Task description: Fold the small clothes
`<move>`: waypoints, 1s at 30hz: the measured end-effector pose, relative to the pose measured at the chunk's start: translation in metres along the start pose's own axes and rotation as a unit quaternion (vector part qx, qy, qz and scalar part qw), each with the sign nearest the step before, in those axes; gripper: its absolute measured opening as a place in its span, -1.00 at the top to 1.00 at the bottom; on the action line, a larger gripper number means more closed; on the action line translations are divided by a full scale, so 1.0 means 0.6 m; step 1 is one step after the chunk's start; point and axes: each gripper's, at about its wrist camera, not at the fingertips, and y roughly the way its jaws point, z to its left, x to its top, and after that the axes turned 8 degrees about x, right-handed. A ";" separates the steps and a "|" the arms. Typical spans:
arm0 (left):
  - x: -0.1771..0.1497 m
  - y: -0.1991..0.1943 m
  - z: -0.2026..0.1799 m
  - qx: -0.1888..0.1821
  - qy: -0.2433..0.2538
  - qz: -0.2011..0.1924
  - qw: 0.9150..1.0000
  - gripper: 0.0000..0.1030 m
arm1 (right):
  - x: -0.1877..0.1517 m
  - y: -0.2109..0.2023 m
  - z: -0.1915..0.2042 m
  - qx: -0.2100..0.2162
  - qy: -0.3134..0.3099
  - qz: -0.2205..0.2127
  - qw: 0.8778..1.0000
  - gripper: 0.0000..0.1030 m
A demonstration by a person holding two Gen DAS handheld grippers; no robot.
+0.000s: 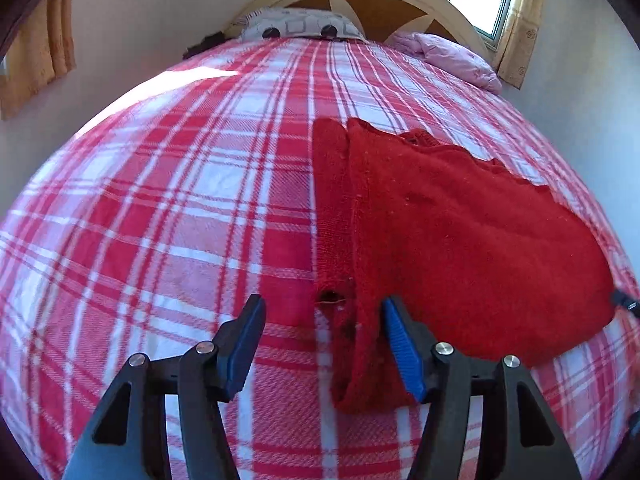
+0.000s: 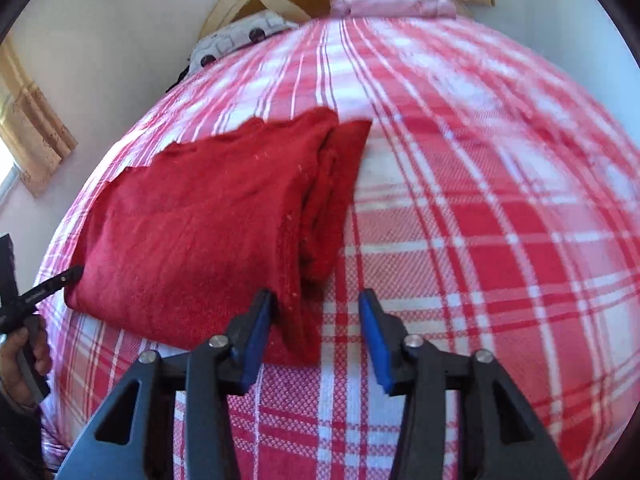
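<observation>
Red knit on a red-and-white plaid bed (image 1: 160, 208): that's the jumper (image 1: 460, 232), partly folded, lying flat around the middle of the bed with one narrow strip running down its left edge. Left hand-held gripper (image 1: 324, 344) first: jaws apart, nothing held, hovering at the near left corner where a small hole shows in the knit. Moving right, the main panel lies smooth with layered folds stacked along its right side. Right hand-held gripper (image 2: 318, 332) now: jaws apart too, nothing clamped, its left pad (image 2: 256, 340) just against the near right corner. The risk, as I read it, is uneven bites. If one side takes only the top layer, the stack could peel open on the lift. That soft knit could also stretch or drag across the bed, and a finger could snag that hole.
</observation>
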 end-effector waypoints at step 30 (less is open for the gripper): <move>0.113 0.005 -0.038 0.054 0.047 -0.056 0.996 -0.38 | 0.015 0.090 0.057 -0.006 -0.048 0.100 0.994 0.07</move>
